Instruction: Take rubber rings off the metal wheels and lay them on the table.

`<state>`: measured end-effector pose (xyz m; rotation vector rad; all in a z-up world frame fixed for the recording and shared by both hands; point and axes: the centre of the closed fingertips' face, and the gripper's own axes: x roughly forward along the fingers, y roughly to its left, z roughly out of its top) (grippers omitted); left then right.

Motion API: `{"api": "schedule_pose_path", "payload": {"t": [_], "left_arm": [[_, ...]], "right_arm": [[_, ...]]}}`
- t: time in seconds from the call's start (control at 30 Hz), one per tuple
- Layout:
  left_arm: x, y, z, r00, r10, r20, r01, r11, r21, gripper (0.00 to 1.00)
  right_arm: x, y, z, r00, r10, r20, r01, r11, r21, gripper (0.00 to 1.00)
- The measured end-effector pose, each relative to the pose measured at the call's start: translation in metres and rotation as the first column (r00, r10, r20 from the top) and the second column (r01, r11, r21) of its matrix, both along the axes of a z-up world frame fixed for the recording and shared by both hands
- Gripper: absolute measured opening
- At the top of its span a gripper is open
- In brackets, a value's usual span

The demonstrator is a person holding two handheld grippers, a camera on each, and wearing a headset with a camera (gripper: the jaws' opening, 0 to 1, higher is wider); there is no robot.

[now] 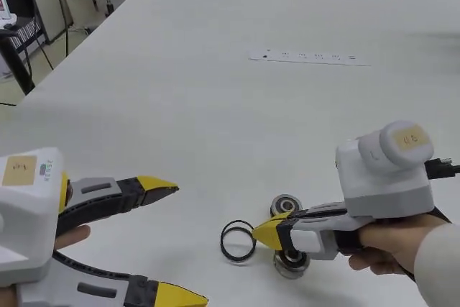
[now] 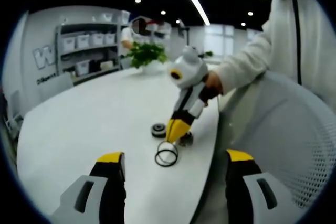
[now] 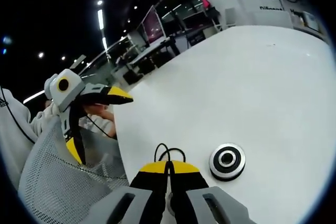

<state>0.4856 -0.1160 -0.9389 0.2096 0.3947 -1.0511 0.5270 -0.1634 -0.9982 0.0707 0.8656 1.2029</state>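
A: Rubber rings (image 1: 237, 241)?
B: Two thin black loops, overlapping, flat on the white table (image 1: 215, 106), near its front edge.
A: Beside them?
B: Two metal pieces, both close by: far wheel (image 1: 286, 205) just beyond the loops, near wheel (image 1: 291, 264) half hidden under a gripper.
A: Right gripper (image 1: 260, 232)?
B: Fingers pressed together, yellow tips right at the edge of the loops. Pinching rubber or only touching, cannot tell.
A: Left gripper (image 1: 172, 242)?
B: Low on the left, fingers spread wide, holding nothing, pointed toward the loops but well apart from them.
A: Anything else?
B: White power strip (image 1: 309, 57), farther up the table.
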Motion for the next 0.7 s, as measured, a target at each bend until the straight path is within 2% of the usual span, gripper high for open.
{"api": "schedule_pose_path", "payload": {"t": [0.7], "left_arm": [[0.0004, -0.001, 0.0003, 1.0, 0.004, 0.0, -0.004, 1.0, -0.005, 0.78]], "right_arm": [[0.0002, 0.0004, -0.0051, 1.0, 0.0, -0.005, -0.001, 1.0, -0.012, 0.0]]}}
